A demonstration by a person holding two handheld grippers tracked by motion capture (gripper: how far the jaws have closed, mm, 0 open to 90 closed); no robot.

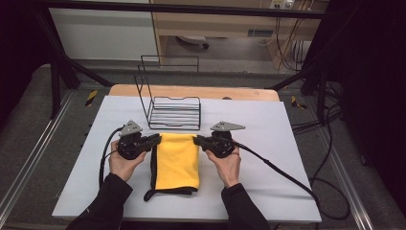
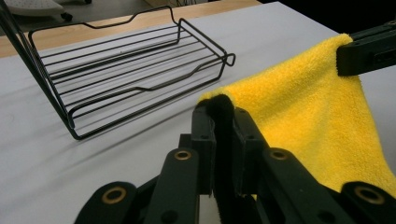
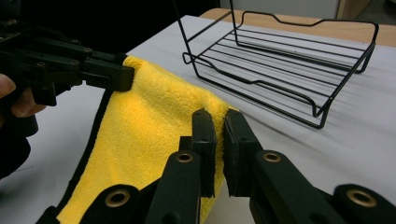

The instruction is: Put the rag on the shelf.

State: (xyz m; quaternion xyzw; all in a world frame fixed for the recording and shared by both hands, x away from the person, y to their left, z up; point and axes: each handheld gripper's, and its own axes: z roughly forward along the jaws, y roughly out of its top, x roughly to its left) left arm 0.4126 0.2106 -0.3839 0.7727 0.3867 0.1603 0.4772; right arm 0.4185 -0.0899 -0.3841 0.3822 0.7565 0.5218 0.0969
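Slippage is the risk: the yellow cloth (image 1: 177,160) is clamped at its far corners by the left gripper (image 1: 156,139) and right gripper (image 1: 197,141); seemingly shallow bites could be lost before the wire rack (image 1: 173,112).

Dim Room Around a Grey Table

A grey table (image 1: 287,143) with a wooden far edge stands on grey carpet (image 1: 28,124). Black frame bars (image 1: 57,72) rise at left and right. Far off, a white wall panel (image 1: 100,33) stands left of a wooden desk (image 1: 215,21). Cables (image 1: 330,191) trail on the right floor.
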